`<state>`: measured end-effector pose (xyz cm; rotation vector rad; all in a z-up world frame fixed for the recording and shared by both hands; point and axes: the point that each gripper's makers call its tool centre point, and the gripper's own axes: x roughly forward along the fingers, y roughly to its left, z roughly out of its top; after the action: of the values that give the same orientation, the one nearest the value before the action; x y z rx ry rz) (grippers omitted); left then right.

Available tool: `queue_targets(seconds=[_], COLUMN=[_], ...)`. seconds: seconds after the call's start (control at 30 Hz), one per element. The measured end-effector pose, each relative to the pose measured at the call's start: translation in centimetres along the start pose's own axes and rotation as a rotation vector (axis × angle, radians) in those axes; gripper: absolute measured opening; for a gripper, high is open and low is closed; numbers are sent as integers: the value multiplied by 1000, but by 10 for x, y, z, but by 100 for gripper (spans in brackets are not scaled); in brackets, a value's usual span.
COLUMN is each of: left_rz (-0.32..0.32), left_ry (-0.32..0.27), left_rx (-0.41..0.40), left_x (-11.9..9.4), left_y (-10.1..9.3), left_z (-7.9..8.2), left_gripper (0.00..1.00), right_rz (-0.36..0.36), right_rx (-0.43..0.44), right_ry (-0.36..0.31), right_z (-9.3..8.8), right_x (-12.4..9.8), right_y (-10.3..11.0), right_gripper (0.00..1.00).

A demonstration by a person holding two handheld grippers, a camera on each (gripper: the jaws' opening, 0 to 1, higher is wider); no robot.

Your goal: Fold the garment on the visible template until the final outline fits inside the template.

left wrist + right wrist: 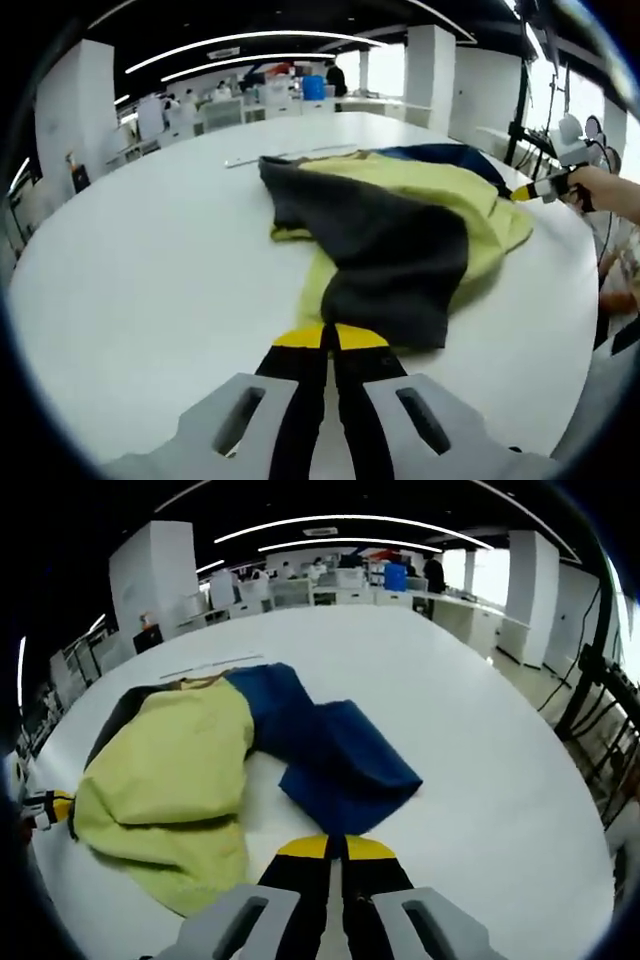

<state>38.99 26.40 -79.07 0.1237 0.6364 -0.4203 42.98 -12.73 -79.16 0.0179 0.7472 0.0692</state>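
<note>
The garment (400, 225) — yellow-green, dark grey and blue — lies crumpled, partly folded over itself, on the table.

A white bench (150, 270) carries a crumpled garment (400, 240) with dark grey, yellow-green and blue parts. The dark grey part lies over the yellow-green, with blue showing at the far edge. The left gripper (331, 338) sits at the garment's near edge, its jaws pressed together with their yellow tips touching the dark cloth. At the right, the right gripper (535, 190), held by a hand (610, 190), meets the garment's far right edge.
</note>
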Motion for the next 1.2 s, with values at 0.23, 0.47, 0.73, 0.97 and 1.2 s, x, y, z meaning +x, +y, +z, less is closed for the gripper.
queue_targets(seconds=[0.23,0.47,0.73,0.97,1.2], left_rz=[-10,46,151,272,425], left_ry=[-70,-168,-245,-250,-199], left_rx=[-30,-43,-55,-73,-58], left_x=[-18,-39,-71,-95,-107], left_y=[0,15,53,94,139], left_z=[23,59,85,82,67], left_gripper=[0,0,0,0,0], right_rz=[12,40,45,52,67], right_rx=[-44,-111,-180,-180,-189], right_ry=[-22,-34,-45,-51,-8], right_z=[10,18,32,42,42], right_x=[-12,-29,-49,-62,-63], right_y=[-7,-18,-46,-68,-81], right_gripper=[0,0,0,0,0])
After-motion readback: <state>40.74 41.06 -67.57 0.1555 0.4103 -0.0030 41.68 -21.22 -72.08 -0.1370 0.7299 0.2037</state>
